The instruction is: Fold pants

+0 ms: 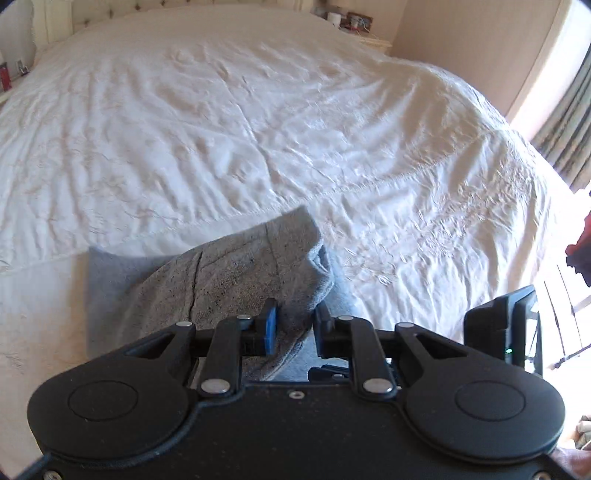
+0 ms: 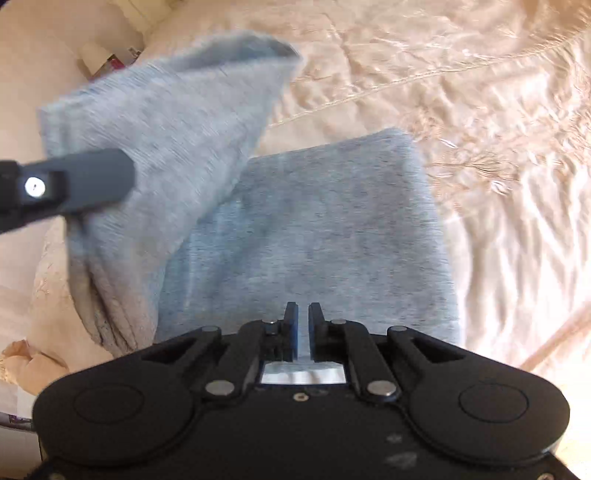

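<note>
Grey pants [image 1: 229, 273] lie on a white bedspread [image 1: 258, 129] near its front edge. My left gripper [image 1: 294, 325] is shut on a raised fold of the pants, and cloth hangs between its fingers. In the right wrist view the lifted fold [image 2: 166, 140] stands up at the left, with the left gripper's finger [image 2: 92, 181] on it. The flat folded part [image 2: 314, 229] lies below it. My right gripper [image 2: 303, 325] is just above the near edge of the flat part. Its jaws stand nearly closed with a thin strip of grey cloth in the slit between them.
The bedspread [image 2: 480, 129] spreads wrinkled to the right and beyond. A headboard [image 1: 147, 14] and a nightstand [image 1: 369, 33] with small items stand at the far end. Curtains and a bright window [image 1: 569, 122] are at the right.
</note>
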{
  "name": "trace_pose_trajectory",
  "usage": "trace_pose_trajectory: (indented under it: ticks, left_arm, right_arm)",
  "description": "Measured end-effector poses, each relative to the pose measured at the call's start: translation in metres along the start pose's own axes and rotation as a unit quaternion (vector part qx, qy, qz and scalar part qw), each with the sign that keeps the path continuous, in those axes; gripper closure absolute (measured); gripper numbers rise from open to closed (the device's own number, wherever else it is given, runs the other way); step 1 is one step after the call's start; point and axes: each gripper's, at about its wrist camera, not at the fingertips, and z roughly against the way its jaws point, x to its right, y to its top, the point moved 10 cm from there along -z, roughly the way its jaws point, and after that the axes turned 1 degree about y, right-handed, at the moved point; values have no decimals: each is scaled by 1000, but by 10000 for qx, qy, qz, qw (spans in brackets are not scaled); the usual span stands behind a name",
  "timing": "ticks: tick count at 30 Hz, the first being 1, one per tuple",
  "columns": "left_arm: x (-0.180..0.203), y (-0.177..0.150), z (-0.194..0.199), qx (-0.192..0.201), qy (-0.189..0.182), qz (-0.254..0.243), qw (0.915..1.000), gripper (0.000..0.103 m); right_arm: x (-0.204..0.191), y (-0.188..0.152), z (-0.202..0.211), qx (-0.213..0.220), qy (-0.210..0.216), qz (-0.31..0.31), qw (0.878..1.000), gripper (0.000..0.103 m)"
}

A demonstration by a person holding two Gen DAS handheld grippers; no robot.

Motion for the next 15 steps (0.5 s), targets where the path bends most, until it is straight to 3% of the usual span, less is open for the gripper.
trace_pose_trajectory:
  ticks: [2,6,10,15]
  left_arm:
    - [23,-6,-24,-293,-72,-144,9994,78]
    - [33,-14,-13,-205,-58,-174,9996,72]
    - [-12,-16,-8,-310,515,296,9978,72]
    - [-89,-47,-9,-852,1577,1165,9769,72]
  right_arm:
    - [34,-2,8,-42,-222,-143,9996,93]
    - [64,2,23,83,-363,-38,9993,86]
    - [57,22,29,394,-49,112,9991,70]
    - [41,42,7,334,380,162,9986,64]
